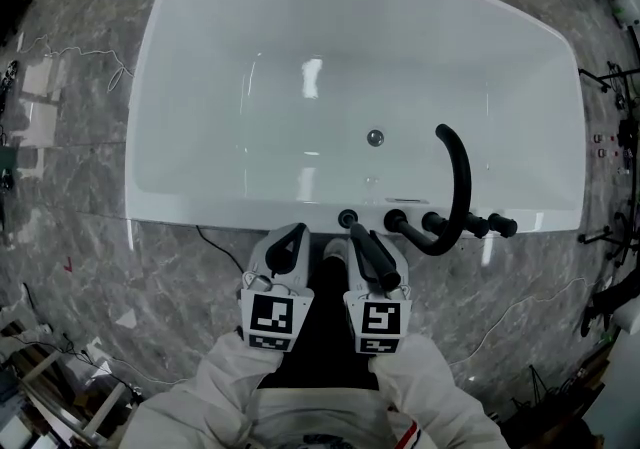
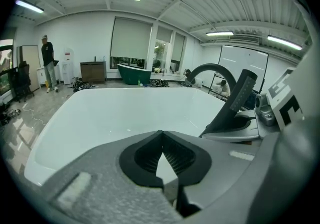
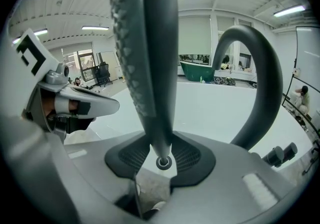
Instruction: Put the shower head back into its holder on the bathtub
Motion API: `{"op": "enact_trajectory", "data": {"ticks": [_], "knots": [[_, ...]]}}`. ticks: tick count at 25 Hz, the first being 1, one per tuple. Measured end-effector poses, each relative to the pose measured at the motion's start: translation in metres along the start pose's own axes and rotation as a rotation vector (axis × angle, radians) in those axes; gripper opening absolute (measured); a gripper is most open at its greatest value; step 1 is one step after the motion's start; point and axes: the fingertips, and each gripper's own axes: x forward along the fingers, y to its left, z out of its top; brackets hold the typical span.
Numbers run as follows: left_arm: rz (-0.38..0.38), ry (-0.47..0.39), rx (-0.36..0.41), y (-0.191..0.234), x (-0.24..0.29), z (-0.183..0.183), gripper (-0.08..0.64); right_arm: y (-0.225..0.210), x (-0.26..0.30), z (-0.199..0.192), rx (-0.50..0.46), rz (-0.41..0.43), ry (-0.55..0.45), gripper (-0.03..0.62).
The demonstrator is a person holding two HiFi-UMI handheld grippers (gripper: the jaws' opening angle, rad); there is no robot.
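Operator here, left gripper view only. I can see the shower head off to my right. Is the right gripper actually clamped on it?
Observer: Yes. The right gripper view shows the right gripper shut on the shower head, gripping the bottom end of its handle.
Operator: I can't find the holder. Where is it?
Observer: In the head view the holder is an open round socket on the near rim of the bathtub, just beyond the held shower head.
Operator: What sits beside it?
Observer: A row of black knobs on the same rim, to the holder's right.
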Motion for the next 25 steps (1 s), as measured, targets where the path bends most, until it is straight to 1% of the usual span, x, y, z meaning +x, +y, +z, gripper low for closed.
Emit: {"op": "enact_trajectory", "data": {"ticks": [10,19,25], "knots": [[0.001,-0.004,-0.027,0.002,0.014,-0.007,0.002,-0.003,0.016,-0.016,-0.002,-0.001,0.031,0.137],[0.009,0.024,-0.044,0.012,0.02,-0.026,0.002,-0.002,0.028,-0.03,-0.003,-0.002,0.055,0.137],[-0.005,0.034,-0.035,0.012,0.024,-0.029,0.002,-0.003,0.035,-0.035,-0.001,-0.005,0.068,0.137]]}}
